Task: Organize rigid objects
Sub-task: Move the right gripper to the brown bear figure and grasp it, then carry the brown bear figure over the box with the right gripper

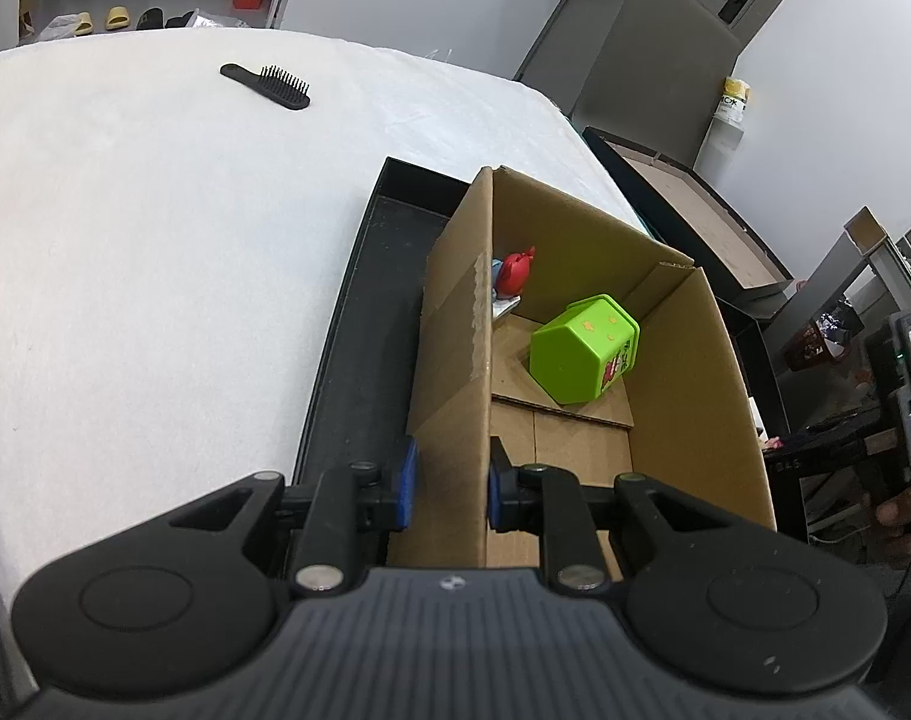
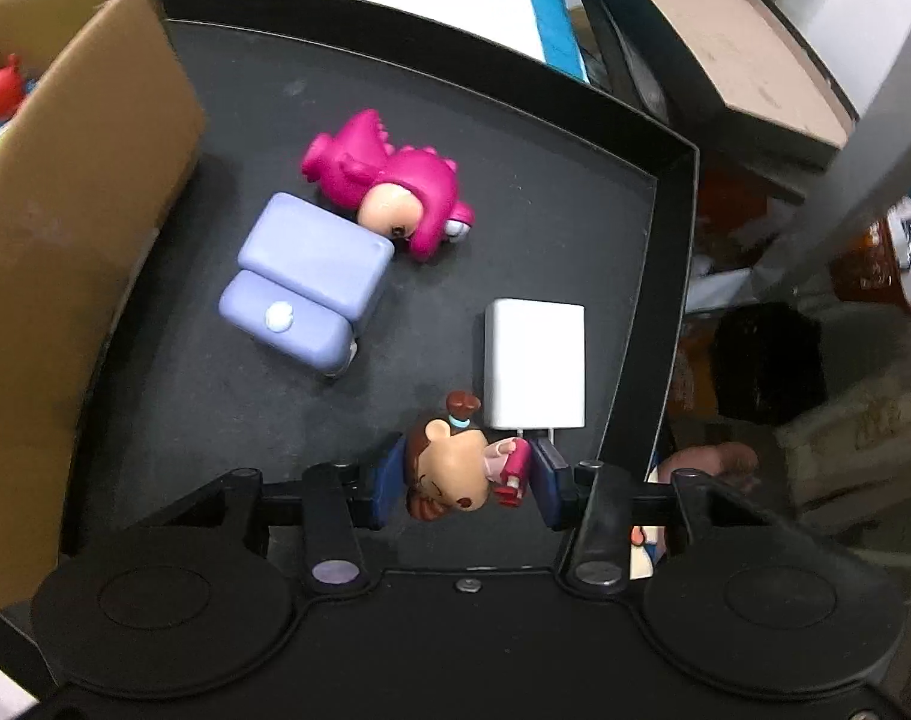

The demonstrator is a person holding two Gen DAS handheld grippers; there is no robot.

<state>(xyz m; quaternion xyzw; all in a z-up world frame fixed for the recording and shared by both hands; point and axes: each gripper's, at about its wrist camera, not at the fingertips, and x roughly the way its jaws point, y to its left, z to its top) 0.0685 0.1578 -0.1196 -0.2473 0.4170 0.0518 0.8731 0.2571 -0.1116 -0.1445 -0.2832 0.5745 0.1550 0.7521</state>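
My left gripper (image 1: 449, 489) is shut on the near left wall of a cardboard box (image 1: 455, 324), one pad on each side of the wall. Inside the box lie a green hexagonal container (image 1: 584, 349) on its side and a red toy (image 1: 514, 271). My right gripper (image 2: 464, 471) is shut on a small girl figurine (image 2: 455, 465) with brown hair, just above the black tray (image 2: 575, 192). On the tray lie a pink dinosaur figurine (image 2: 395, 183), a lilac block toy (image 2: 308, 279) and a white charger (image 2: 535, 354).
The cardboard box (image 2: 65, 228) stands in the left part of the black tray (image 1: 359, 300), on a white table (image 1: 155, 228). A black hairbrush (image 1: 269, 86) lies far back on the table. Another box and clutter stand beyond the table's right edge.
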